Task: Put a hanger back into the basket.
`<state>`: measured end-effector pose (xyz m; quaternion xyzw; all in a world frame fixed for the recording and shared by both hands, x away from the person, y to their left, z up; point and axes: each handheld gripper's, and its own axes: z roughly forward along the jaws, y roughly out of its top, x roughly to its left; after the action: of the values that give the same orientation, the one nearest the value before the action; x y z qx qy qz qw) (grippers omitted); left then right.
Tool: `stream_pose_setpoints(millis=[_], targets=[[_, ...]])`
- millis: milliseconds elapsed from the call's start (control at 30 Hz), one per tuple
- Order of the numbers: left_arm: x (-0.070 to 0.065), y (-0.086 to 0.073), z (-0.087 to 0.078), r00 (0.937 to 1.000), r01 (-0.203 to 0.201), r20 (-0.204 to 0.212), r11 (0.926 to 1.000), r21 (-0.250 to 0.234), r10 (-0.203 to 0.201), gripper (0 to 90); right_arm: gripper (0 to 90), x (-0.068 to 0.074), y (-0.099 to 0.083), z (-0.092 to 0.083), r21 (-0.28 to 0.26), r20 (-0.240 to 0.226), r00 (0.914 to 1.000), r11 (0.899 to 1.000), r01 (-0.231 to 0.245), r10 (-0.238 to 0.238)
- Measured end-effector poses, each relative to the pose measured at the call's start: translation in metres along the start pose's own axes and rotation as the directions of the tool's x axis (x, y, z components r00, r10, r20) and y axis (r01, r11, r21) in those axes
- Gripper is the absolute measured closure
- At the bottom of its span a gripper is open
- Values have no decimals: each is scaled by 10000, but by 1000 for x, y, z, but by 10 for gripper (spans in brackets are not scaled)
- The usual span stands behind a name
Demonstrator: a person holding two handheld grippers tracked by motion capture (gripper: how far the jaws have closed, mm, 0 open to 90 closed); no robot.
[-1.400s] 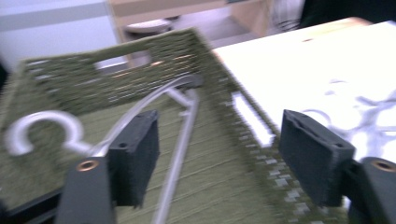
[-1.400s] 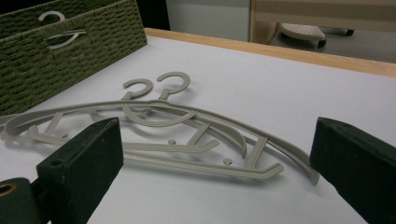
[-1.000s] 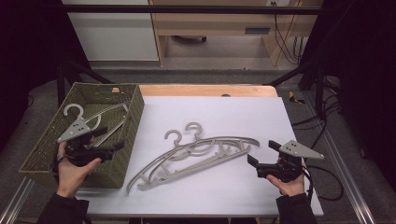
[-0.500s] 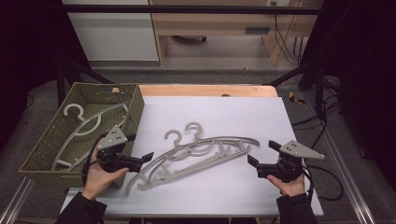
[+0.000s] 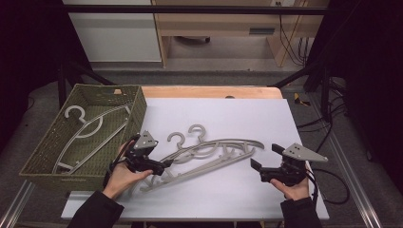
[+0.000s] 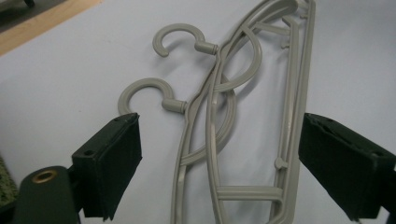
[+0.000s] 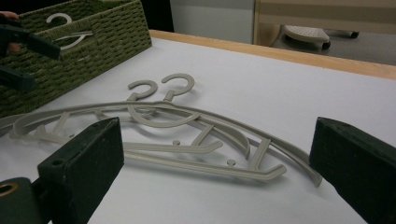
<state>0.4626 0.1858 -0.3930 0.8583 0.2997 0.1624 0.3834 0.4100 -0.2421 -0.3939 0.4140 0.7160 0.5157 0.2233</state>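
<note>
Two grey hangers (image 5: 209,154) lie overlapping on the white bench (image 5: 237,118), hooks toward the basket (image 5: 45,152), which holds a third hanger (image 5: 90,130). The left gripper (image 5: 164,167) sits at their near end, fingers apart and just been closing, hangers between them unpinched. The right gripper (image 5: 261,164) waits nearby, fingers apart.

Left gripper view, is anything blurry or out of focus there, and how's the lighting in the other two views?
Left gripper view: the black pads are soft up close, the hangers fairly sharp. High view: the white table is evenly lit, the surroundings dark. Right gripper view: near pads blurred, the basket dim but readable, no glare.
</note>
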Motion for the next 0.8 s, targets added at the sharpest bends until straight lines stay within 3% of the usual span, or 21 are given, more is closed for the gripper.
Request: stream_pose_setpoints(millis=[400, 800], targets=[[0, 4, 38, 10000, -43, 65, 9950, 994, 37, 287, 33, 0, 0, 1, 33, -33, 10000, 10000, 5, -5], [1, -2, 66, 9996, -265, 75, 9774, 2096, 255, 479, 34, 0, -1, 3, 111, -27, 10000, 9999, 22, -21]])
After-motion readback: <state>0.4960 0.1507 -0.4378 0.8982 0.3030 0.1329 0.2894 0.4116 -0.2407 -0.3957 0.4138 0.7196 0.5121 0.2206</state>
